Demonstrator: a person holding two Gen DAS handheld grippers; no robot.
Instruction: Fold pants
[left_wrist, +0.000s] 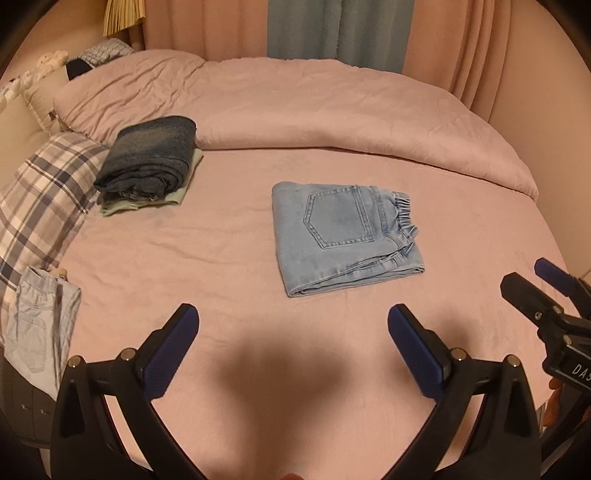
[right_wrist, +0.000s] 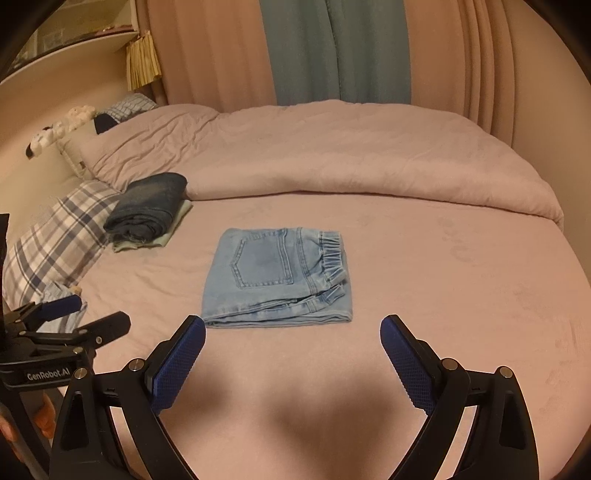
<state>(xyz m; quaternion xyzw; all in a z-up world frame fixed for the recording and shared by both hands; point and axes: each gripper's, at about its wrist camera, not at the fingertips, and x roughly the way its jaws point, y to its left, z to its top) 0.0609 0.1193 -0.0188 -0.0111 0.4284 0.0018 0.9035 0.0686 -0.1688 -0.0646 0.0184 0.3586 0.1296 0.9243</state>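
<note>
Pants: the light blue jeans (left_wrist: 343, 236) lie folded into a flat packet on the pink bed sheet (left_wrist: 221, 258), back pocket up, waistband elastic toward the right.
Direction from tongs: ahead of both, apart from them; nothing is touching the packet.
Long axis: hard to call, the packet is nearly square; the stacked fold edges face the tongs.
Nearer hand: the right gripper (right_wrist: 293, 354) looks nearer, its left pad just short of the packet's near corner.
Left gripper (left_wrist: 293, 347): jaws wide apart, empty, above bare sheet.
Right gripper: jaws wide apart, empty.
Task state: folding looks finished, I judge.
Counts: two grippers; one folded light jeans; one dark folded jeans (left_wrist: 147, 158) on a pale green garment (left_wrist: 184, 192); one pale unfolded pair (left_wrist: 40, 325) at the left edge; one plaid pillow (left_wrist: 44, 192).
</note>
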